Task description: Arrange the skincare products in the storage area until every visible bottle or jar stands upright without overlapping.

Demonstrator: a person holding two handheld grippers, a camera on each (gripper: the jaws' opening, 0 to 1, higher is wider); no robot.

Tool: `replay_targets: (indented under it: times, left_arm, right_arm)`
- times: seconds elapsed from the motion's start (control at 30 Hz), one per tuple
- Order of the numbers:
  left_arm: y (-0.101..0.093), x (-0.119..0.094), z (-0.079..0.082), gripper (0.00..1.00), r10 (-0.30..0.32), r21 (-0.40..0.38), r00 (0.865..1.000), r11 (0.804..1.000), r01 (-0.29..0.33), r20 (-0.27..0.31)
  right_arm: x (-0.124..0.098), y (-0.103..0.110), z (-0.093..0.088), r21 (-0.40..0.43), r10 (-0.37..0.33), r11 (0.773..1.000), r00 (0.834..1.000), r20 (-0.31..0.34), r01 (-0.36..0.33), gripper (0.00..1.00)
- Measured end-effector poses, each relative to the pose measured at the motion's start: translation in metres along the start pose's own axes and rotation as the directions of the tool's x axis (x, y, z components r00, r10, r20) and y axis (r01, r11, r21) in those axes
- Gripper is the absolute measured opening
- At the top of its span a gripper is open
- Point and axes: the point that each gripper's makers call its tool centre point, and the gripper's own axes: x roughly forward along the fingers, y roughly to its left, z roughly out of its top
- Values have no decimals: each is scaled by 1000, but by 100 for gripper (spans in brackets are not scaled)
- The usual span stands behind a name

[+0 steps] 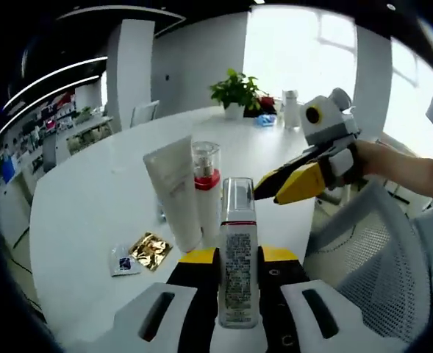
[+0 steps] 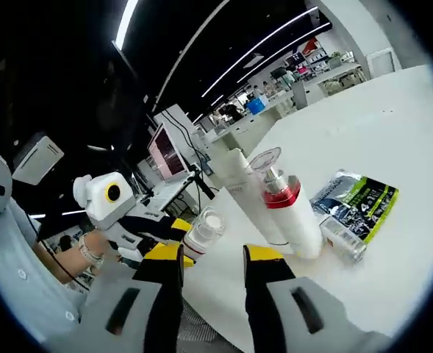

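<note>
My left gripper (image 1: 238, 259) is shut on a slim labelled bottle (image 1: 238, 272) with a clear cap, held upright near the table's near edge. In the right gripper view the same bottle (image 2: 204, 229) shows its clear cap beside the left gripper (image 2: 173, 237). Behind it, close together, stand a white tube (image 1: 173, 190) and a pump bottle (image 1: 206, 184) with a red band and a clear cap. The tube (image 2: 242, 187) and the pump bottle (image 2: 288, 209) lie ahead of my right gripper (image 2: 215, 259), which is open and holds nothing. From the right, that gripper (image 1: 272, 193) reaches toward the pump bottle.
A gold sachet (image 1: 151, 250) and a white sachet (image 1: 123, 261) lie flat on the white table (image 1: 91, 198). A green-and-black pouch (image 2: 357, 200) and a small clear container (image 2: 341, 237) lie beside the pump bottle. A plant (image 1: 235, 91) stands far back. A mesh chair (image 1: 374, 257) is at the right.
</note>
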Motion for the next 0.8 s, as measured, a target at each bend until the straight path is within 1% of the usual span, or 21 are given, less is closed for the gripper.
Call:
replay_targets:
  times: [0.03,0.07,0.17,0.2,0.27,0.33,0.47,0.53,0.57,0.63,0.7,0.8]
  left_arm:
    - [-1,1,3,16,-2,-4,1000,1000,2,10]
    - [-3,1,6,16,-8,-6,1000,1000,8,23]
    - [-6,4,13,16,-18,-9,999,1000,19,41]
    - [-7,5,14,16,-22,-9,999,1000,22,45]
    - [-10,6,17,16,-34,-21,997,999,36,64]
    - [-12,7,22,16,-46,-45,995,998,51,90]
    - [-16,7,28,16,-70,-82,990,993,81,122]
    - [-20,7,32,16,-95,-108,985,988,111,143]
    - [-21,7,33,16,-96,-108,984,988,113,147]
    - [-22,8,32,16,-98,-102,985,988,113,145]
    - [-23,10,31,16,-105,-100,985,988,119,141]
    - [-25,13,28,16,-109,-98,985,988,123,135]
  right_arm:
    - [1,3,5,20,16,1000,999,34,-17,31]
    - [1,4,6,43,27,999,999,41,-28,31]
    - [1,4,11,66,41,997,997,72,-46,31]
    - [1,4,16,89,47,994,993,104,-56,31]
    - [-1,7,23,139,72,986,986,149,-93,30]
    - [-4,3,27,149,66,984,982,177,-93,30]
    - [-6,6,30,159,81,981,977,195,-113,30]
    - [-6,7,31,164,86,979,976,200,-120,30]
    - [-6,8,34,172,91,977,972,215,-130,29]
    - [-7,9,36,170,91,977,969,228,-131,28]
    - [-6,9,36,162,87,979,971,221,-125,27]
    - [-5,12,36,151,97,980,972,213,-130,23]
